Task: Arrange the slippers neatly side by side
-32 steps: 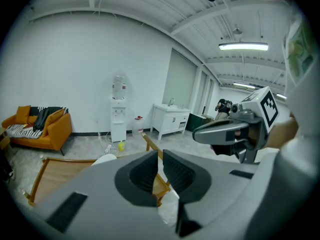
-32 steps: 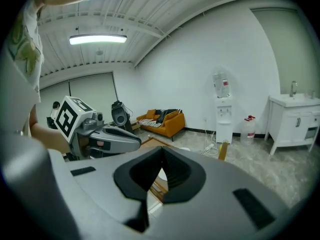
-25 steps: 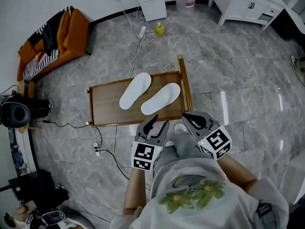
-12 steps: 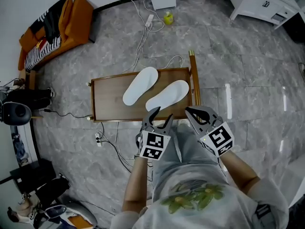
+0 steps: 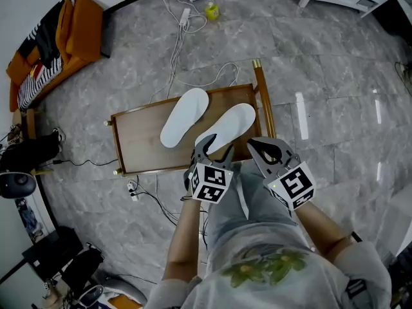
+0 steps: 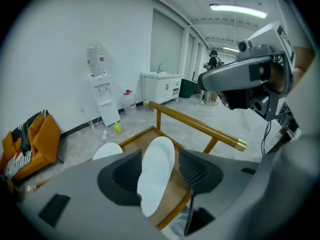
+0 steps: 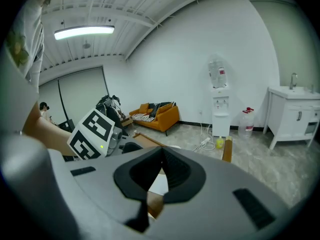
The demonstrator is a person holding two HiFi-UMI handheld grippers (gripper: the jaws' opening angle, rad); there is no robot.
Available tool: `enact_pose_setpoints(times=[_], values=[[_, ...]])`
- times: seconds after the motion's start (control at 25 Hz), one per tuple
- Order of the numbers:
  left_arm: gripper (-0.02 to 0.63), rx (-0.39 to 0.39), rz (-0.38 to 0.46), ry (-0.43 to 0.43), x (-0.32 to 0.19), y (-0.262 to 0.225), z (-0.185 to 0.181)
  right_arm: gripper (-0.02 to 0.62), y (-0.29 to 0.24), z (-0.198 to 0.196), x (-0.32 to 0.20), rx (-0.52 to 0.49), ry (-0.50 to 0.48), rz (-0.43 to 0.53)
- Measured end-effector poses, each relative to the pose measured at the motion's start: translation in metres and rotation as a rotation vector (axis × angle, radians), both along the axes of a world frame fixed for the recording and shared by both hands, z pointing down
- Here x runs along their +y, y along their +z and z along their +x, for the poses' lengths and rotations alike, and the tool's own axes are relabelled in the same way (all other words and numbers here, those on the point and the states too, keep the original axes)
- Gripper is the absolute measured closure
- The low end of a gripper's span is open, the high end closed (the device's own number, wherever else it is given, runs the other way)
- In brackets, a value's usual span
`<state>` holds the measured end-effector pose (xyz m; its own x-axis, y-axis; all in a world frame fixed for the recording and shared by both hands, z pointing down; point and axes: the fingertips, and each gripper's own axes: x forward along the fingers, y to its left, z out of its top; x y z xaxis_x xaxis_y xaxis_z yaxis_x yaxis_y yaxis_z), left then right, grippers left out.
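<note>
Nothing is arranged yet. Both white slippers lie soles-flat on the low wooden table [image 5: 138, 140], slanted across it and not matched. The far slipper [image 5: 185, 116] runs from mid-table toward the far edge. The near slipper [image 5: 226, 127] lies at a flatter angle, with its heel by the near edge and its toe toward the railed end [image 5: 262, 102]. There is a gap between them and their heels are out of line, so I judge that one must still be lifted or slid and turned to sit square beside the other.

The left gripper [image 5: 215, 148] hangs over the near edge, tipped well downward. Its jaws have just been opening and now stand wide, with the near slipper's heel framed between them but untouched. The right gripper [image 5: 261, 148] hovers beside it near the railed corner, angled more shallowly, with its tips together and nothing held
</note>
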<state>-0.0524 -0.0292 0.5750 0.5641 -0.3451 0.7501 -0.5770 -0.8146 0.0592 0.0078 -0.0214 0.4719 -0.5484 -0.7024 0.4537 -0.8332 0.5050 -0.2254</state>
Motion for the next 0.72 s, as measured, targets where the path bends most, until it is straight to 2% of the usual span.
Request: enact_pose_setpoints(times=[0.52,0.72], values=[[0.362,-0.047,-0.068,0.103,-0.01,0.061,0.012,0.589,0.034,-0.004,-0.011,0.022,0.041,-0.07],[0.362,-0.101,-0.071,0.158,-0.014,0.081,0.013,0.589,0.042,-0.001,-0.021,0.023,0.074,-0.079]])
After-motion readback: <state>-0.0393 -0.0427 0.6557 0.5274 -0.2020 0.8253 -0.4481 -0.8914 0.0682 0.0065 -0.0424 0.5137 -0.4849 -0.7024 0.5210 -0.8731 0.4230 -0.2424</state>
